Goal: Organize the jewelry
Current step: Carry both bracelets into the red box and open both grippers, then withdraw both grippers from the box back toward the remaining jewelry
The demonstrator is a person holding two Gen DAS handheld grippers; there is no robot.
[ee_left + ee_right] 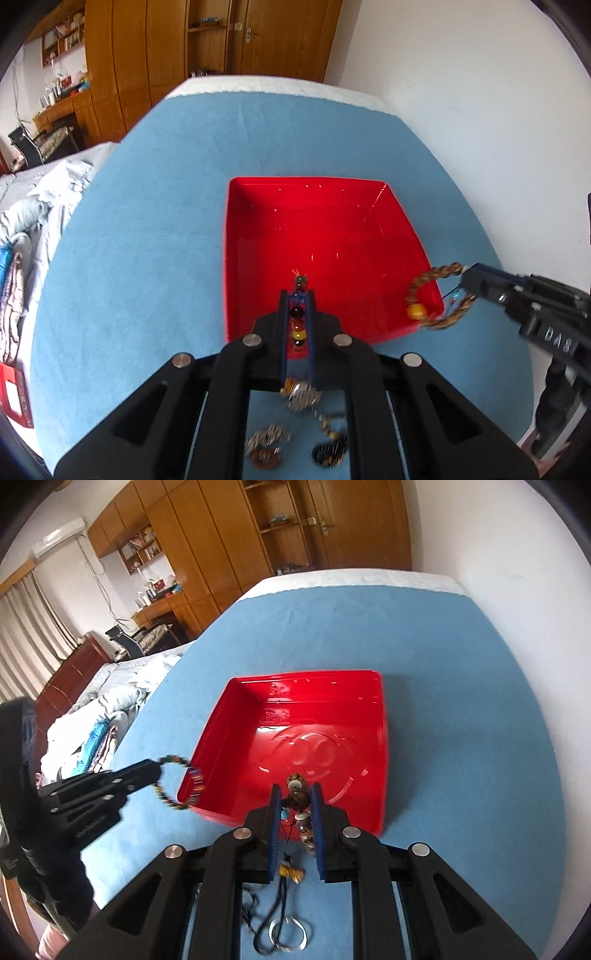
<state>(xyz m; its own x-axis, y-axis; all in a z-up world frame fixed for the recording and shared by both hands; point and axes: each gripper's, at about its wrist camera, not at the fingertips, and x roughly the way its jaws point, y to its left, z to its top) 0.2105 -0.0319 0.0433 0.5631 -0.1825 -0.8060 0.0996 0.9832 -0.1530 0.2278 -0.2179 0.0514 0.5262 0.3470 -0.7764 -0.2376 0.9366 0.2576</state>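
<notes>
My left gripper is shut on a bracelet of round brown, yellow and red beads, held over the near edge of the red tray. In the right wrist view that left gripper comes in from the left, its multicoloured bead bracelet hanging at the red tray's near left corner. My right gripper is shut on a brown braided bracelet. From the left wrist view this right gripper holds the braided loop with a yellow bead over the tray's near right corner.
More jewelry lies on the blue cloth near me: silver pieces, a dark piece, a silver ring, a black cord and a yellow charm. A rumpled bed lies left; a white wall stands right.
</notes>
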